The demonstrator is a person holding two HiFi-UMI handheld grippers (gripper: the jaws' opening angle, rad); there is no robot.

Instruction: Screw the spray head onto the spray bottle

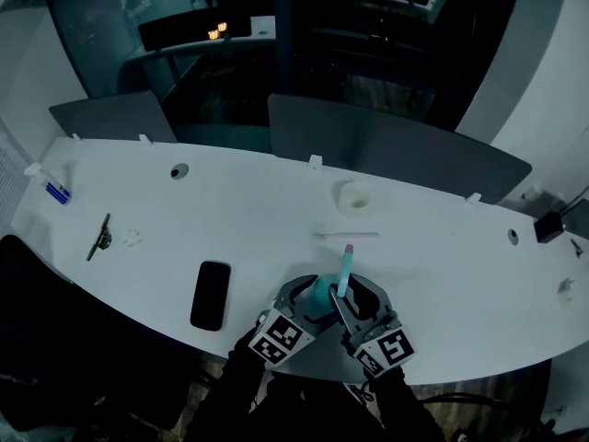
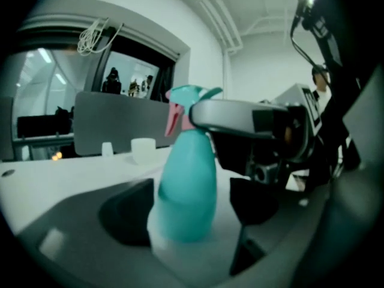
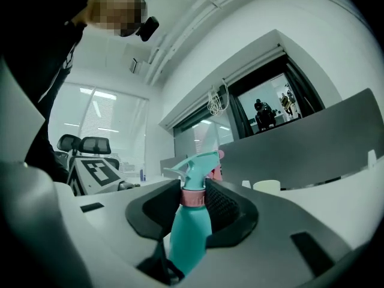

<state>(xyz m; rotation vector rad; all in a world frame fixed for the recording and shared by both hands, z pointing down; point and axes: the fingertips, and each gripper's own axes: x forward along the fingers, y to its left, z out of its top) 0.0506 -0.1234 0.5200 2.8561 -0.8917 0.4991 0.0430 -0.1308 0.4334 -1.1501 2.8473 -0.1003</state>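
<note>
The left gripper [image 2: 191, 212] stood open around the teal spray bottle [image 2: 186, 185], with its pads just clear of the body on either side. The right gripper [image 3: 193, 200] was clamped on the pink collar [image 3: 193, 198] under the spray head [image 3: 195, 167]. The bottle stood upright at the near edge of the desk [image 1: 442, 274], the head sitting on its neck. To do the turn well, the left probably had to close firmly on the body first, or the bottle would spin with the collar. The right then needed a square, level twist to avoid cross-threading.
</note>
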